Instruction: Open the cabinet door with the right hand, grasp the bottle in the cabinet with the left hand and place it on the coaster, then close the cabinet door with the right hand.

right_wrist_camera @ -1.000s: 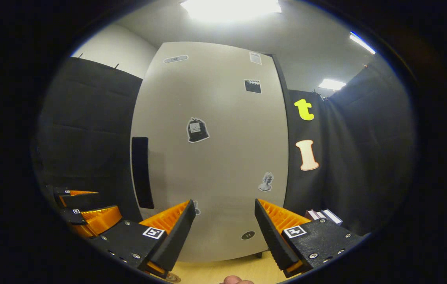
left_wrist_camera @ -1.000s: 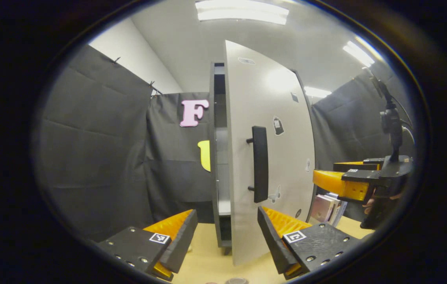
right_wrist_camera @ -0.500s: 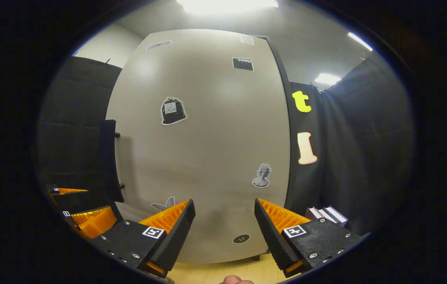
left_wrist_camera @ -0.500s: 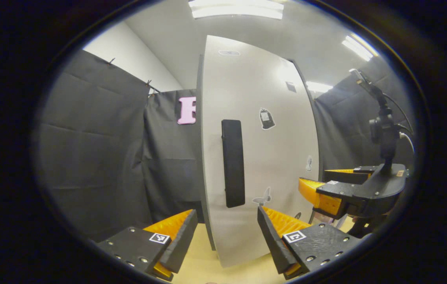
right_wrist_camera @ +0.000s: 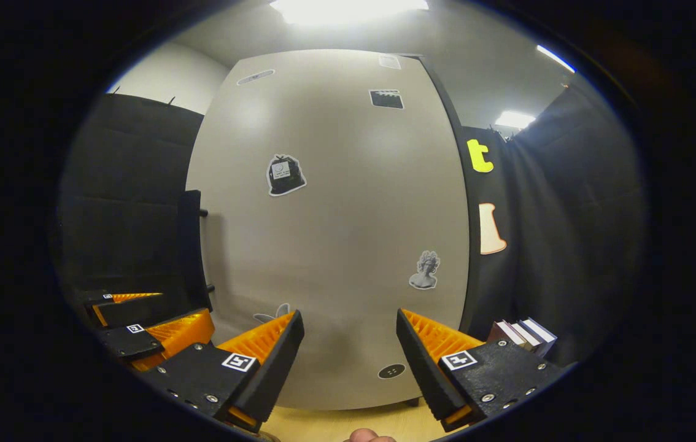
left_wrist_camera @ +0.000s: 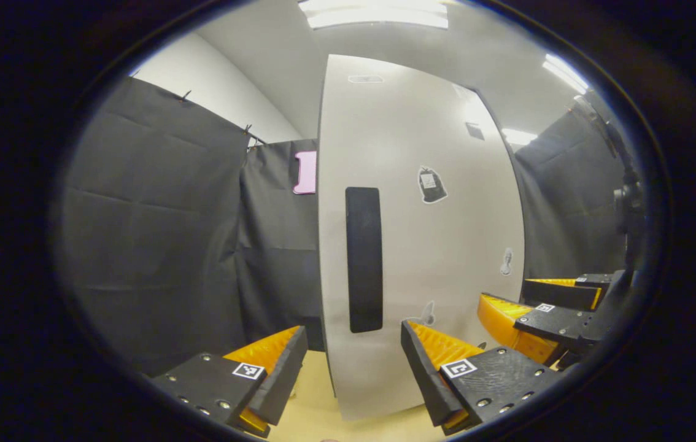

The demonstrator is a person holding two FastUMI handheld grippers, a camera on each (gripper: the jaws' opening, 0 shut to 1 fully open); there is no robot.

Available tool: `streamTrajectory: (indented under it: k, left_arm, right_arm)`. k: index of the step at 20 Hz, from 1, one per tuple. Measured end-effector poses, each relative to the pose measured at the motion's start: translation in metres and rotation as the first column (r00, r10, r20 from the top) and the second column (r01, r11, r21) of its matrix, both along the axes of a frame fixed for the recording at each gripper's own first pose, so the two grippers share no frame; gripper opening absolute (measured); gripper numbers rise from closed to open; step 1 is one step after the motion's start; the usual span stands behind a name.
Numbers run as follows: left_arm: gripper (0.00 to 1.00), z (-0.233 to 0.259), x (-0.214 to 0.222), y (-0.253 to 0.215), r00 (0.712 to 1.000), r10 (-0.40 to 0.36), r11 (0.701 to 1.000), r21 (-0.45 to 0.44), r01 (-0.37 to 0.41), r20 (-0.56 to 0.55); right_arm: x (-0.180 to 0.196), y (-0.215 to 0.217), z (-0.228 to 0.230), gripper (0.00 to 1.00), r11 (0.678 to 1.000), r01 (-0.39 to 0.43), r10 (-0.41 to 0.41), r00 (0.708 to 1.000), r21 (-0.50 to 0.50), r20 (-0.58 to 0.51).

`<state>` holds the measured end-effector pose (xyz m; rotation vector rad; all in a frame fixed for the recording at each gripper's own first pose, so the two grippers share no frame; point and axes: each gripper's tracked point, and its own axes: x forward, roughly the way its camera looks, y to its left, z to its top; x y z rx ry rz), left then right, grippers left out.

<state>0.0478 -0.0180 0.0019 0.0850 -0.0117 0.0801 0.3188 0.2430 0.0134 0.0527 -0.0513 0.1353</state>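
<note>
Cabinet door point(right_wrist_camera: 329, 233) shut, stickers too small to read, left gripper point(left_wrist_camera: 354, 368) and right gripper point(right_wrist_camera: 351, 362) fingers spread, empty.

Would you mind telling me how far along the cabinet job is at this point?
Done: the cabinet door looks shut, with no gap beside its handle. In hand: nothing; the left tool and right tool both stand open and empty before it. Left: apparently little; whether the bottle sits on the coaster I cannot tell.

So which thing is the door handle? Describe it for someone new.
Find the tall pale cabinet door facing both grippers. Near its left edge, at mid-height, stands the handle: a long black upright bar. The door's other marks are small stickers; the handle is far bigger and plain.
</note>
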Motion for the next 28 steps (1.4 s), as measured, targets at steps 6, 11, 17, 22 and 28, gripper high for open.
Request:
streamTrajectory:
  k: [6, 11, 17, 22, 28]
  left_arm:
    - [0.88, 0.003, 0.005, -0.010, 1.000, -0.023, 0.999, -0.026, 0.023, -0.007]
    - [0.88, -0.002, 0.009, -0.001, 1.000, -0.002, 0.996, -0.087, 0.001, -0.017]
    - [0.88, -0.005, 0.011, -0.003, 1.000, 0.004, 0.997, -0.077, -0.004, -0.006]
    - [0.88, -0.002, 0.010, -0.007, 1.000, -0.024, 0.999, -0.037, 0.024, -0.003]
    - [0.88, 0.004, -0.001, -0.019, 0.998, -0.064, 0.998, -0.001, 0.064, 0.020]
  right_arm:
    - [-0.003, 0.000, -0.002, 0.94, 1.000, -0.014, 0.014, 1.000, -0.002, -0.018]
    - [-0.004, 0.008, 0.001, 0.94, 0.999, -0.035, 0.035, 0.999, -0.015, -0.005]
    - [-0.004, 0.010, -0.004, 0.94, 0.999, -0.045, 0.045, 0.999, -0.010, -0.021]
    - [-0.008, 0.007, -0.004, 0.94, 0.999, -0.050, 0.050, 0.999, -0.001, -0.019]
    - [-0.010, 0.004, -0.002, 0.94, 0.999, -0.046, 0.046, 0.999, 0.003, -0.012]
